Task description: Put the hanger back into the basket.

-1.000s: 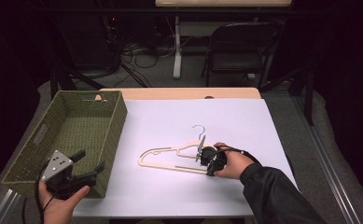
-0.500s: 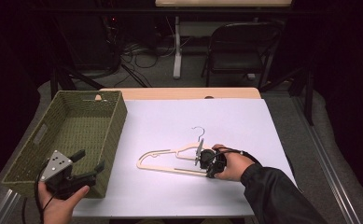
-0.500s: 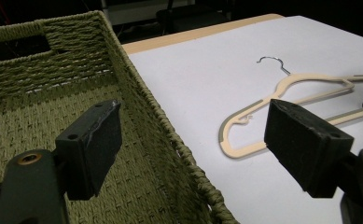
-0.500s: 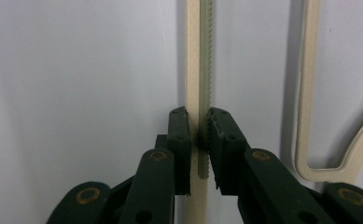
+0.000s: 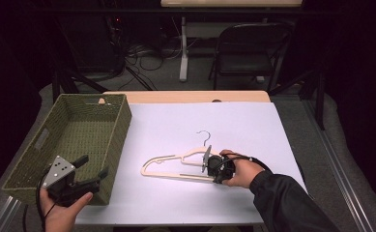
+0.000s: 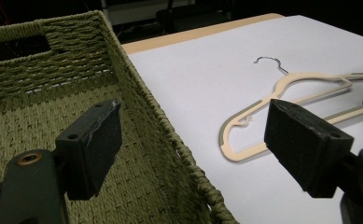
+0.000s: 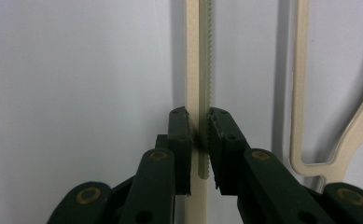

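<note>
A cream hanger (image 5: 168, 168) with a metal hook lies flat on the white tabletop (image 5: 176, 125). My right gripper (image 5: 207, 166) comes in from the right and is shut on the hanger's lower bar. In the right gripper view both jaws pinch the ridged bar (image 7: 198, 70) at my right gripper (image 7: 198, 122). My left gripper (image 5: 93, 166) hovers open over the near right corner of the woven green basket (image 5: 123, 123), nothing between its jaws. In the left gripper view my left gripper (image 6: 193, 135) straddles the basket's rim (image 6: 144, 95), with the hanger (image 6: 286, 86) beyond.
The basket stands on the table's left side and looks empty inside. A bare wooden strip (image 5: 185, 96) runs along the table's far edge. Behind it are a black folding chair (image 5: 253, 48) and cables on the floor (image 5: 142, 50). White surface lies open beyond the hanger.
</note>
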The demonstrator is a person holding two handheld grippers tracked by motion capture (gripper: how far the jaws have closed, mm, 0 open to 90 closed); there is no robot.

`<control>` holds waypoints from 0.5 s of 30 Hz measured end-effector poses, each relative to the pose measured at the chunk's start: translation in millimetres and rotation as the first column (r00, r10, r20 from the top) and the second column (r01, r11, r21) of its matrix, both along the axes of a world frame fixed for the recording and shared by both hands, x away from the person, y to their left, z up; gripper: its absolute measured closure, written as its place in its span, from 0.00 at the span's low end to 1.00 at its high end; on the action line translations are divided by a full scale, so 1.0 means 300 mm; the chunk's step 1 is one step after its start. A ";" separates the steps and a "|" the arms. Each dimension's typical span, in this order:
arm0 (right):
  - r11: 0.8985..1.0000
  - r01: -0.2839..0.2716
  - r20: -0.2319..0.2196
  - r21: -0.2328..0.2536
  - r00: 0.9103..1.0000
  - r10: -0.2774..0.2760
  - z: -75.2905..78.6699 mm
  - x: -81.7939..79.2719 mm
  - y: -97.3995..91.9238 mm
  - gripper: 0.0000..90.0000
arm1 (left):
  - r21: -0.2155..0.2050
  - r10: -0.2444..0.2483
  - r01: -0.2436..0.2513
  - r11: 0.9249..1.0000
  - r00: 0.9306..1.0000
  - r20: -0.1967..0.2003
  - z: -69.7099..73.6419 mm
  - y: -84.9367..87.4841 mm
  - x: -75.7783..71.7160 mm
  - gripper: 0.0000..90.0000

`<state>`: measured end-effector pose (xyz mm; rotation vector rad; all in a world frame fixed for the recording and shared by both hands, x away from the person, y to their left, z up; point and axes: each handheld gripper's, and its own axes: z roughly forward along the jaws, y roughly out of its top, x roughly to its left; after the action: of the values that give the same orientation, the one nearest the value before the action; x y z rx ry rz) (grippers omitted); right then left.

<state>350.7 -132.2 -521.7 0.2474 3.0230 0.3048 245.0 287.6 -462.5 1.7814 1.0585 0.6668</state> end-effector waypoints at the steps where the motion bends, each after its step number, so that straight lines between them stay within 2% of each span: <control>1: 1.000 0.002 0.000 0.000 1.000 -0.002 0.002 -0.002 0.000 0.89 | -0.001 0.000 0.000 1.000 1.000 0.000 0.000 0.000 0.000 0.21; 3: 1.000 -0.006 0.019 0.008 1.000 0.006 0.005 -0.007 0.001 0.89 | 0.000 0.000 0.000 1.000 1.000 0.001 0.001 -0.001 -0.001 0.21; 14: 1.000 -0.017 0.050 0.024 0.999 0.015 0.023 -0.021 -0.005 0.89 | 0.003 -0.009 0.009 1.000 1.000 0.003 0.004 -0.010 -0.001 0.21; 15: 1.000 -0.012 0.064 0.022 0.998 0.011 0.029 -0.022 -0.010 0.89 | 0.004 -0.011 0.011 1.000 1.000 0.004 0.004 -0.011 -0.002 0.21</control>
<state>344.0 -135.3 -513.0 0.2178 2.9603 0.3415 244.5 284.4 -461.3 1.7876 1.0453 0.6661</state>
